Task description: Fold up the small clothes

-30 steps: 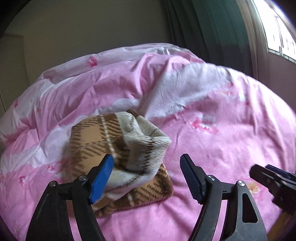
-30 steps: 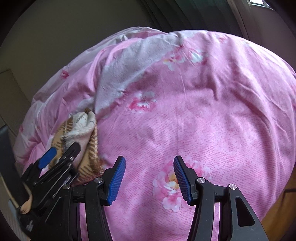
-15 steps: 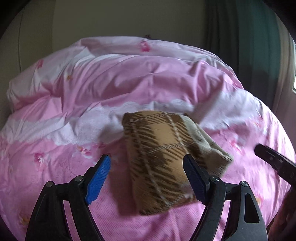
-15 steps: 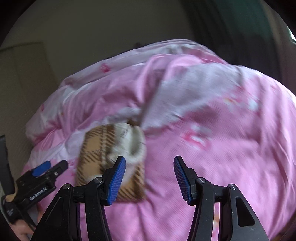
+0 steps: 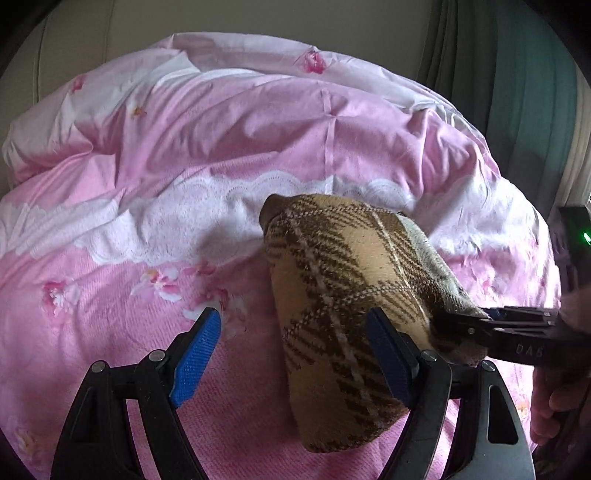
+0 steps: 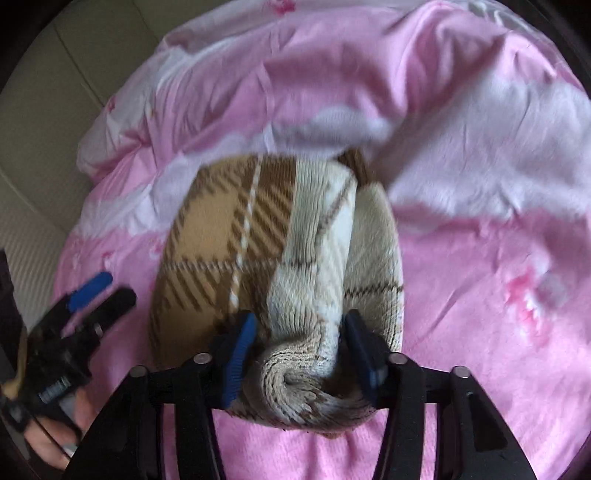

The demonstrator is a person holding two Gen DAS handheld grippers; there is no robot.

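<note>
A folded tan-and-brown plaid knit garment (image 5: 343, 295) with a cream part lies on the pink bed cover; it also shows in the right wrist view (image 6: 266, 258). My left gripper (image 5: 295, 358) is open, its right finger against the garment's near left side, holding nothing. My right gripper (image 6: 299, 354) is closed on the garment's rolled cream edge (image 6: 295, 380). In the left wrist view the right gripper (image 5: 491, 325) comes in from the right and bites the garment's right end. In the right wrist view the left gripper (image 6: 92, 299) is at the left, apart from the garment.
A pink floral duvet (image 5: 221, 147) with a white lace band covers the bed and bunches up behind the garment. A beige wall (image 5: 258, 14) and a dark green curtain (image 5: 498, 74) stand beyond it.
My right gripper has moved in and closed on the garment's cream edge. My left gripper has shifted left, so the garment now lies to the right of its jaws.
</note>
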